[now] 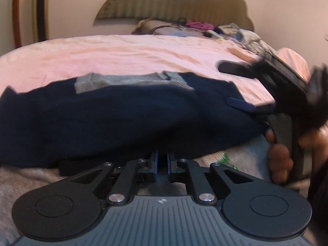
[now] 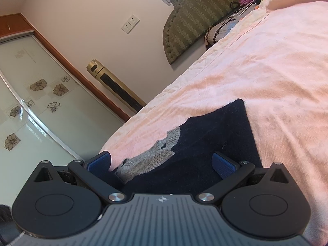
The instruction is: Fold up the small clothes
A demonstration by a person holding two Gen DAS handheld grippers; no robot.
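This is a bedroom in a home. A bed (image 2: 266, 65) with a pink sheet stands against a padded headboard (image 2: 196, 14). Clothes (image 1: 196, 24) lie near the pillows. A sliding wardrobe door (image 2: 37, 106) with flower prints, wall sockets (image 2: 130, 24) and a gold tower fan (image 2: 116, 86) stand beside.

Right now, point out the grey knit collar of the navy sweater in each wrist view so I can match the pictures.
Left wrist view: the grey knit collar runs along the far top edge of the navy sweater, left of centre.
Right wrist view: the grey knit collar lies low and centre-left, between the open right claw's pads.
Shared landmark: the green padded headboard beyond the pink bedsheet.
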